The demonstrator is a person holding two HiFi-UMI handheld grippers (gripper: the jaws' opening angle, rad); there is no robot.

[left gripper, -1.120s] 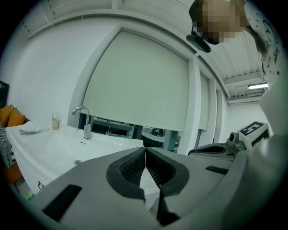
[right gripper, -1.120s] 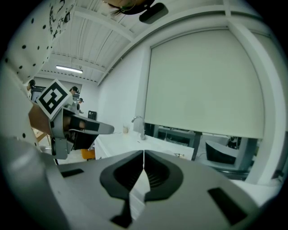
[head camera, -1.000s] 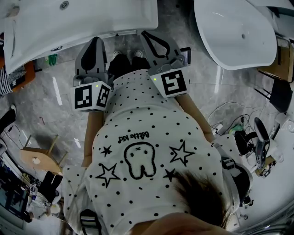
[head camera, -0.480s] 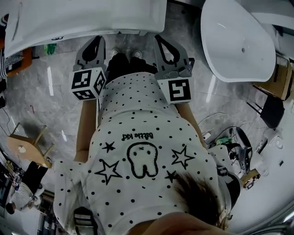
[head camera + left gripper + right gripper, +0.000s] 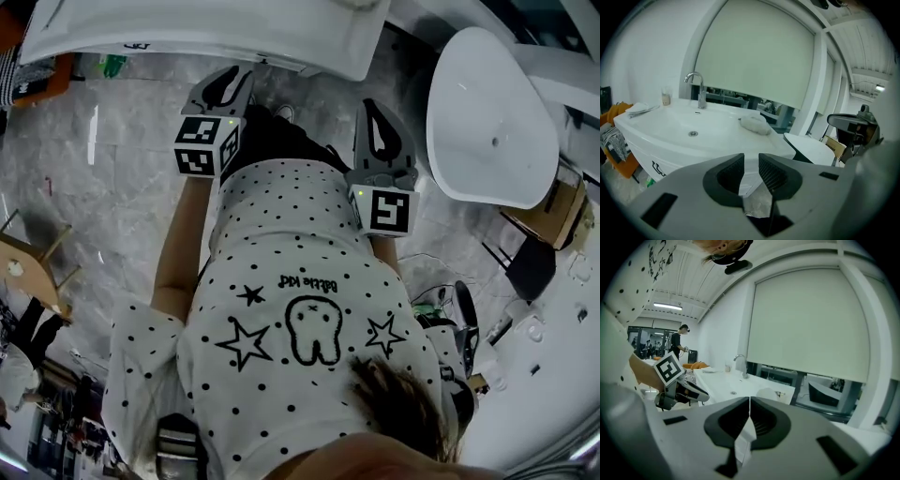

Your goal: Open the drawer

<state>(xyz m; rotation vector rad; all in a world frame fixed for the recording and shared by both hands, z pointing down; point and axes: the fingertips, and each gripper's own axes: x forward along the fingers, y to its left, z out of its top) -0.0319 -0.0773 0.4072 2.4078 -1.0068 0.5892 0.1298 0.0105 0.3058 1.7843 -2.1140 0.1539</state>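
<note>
A white vanity (image 5: 309, 42) with a basin (image 5: 689, 124) and a chrome tap (image 5: 697, 88) stands before me. Its white cabinet front (image 5: 647, 157) carries a small black mark, and I make out no drawer handle. My left gripper (image 5: 228, 89) hangs just short of the vanity's edge and points down at its front. Its jaws (image 5: 751, 166) are opening, with nothing between them. My right gripper (image 5: 378, 122) is held further right and back from the vanity. It is shut (image 5: 749, 401) on nothing. The right gripper view also shows the left gripper (image 5: 679, 392).
A second white basin (image 5: 492, 122) stands to the right. A crumpled white cloth (image 5: 754, 124) lies on the vanity top, and a small cup (image 5: 666, 98) stands by the tap. The floor is grey marble (image 5: 103, 187), with a wooden stool (image 5: 23, 262) at the left and cables and gear (image 5: 459, 309) at the right.
The left gripper has sunk and tipped down toward the vanity's front, and its jaws have parted. The right gripper has hardly moved. The head view has swung.
</note>
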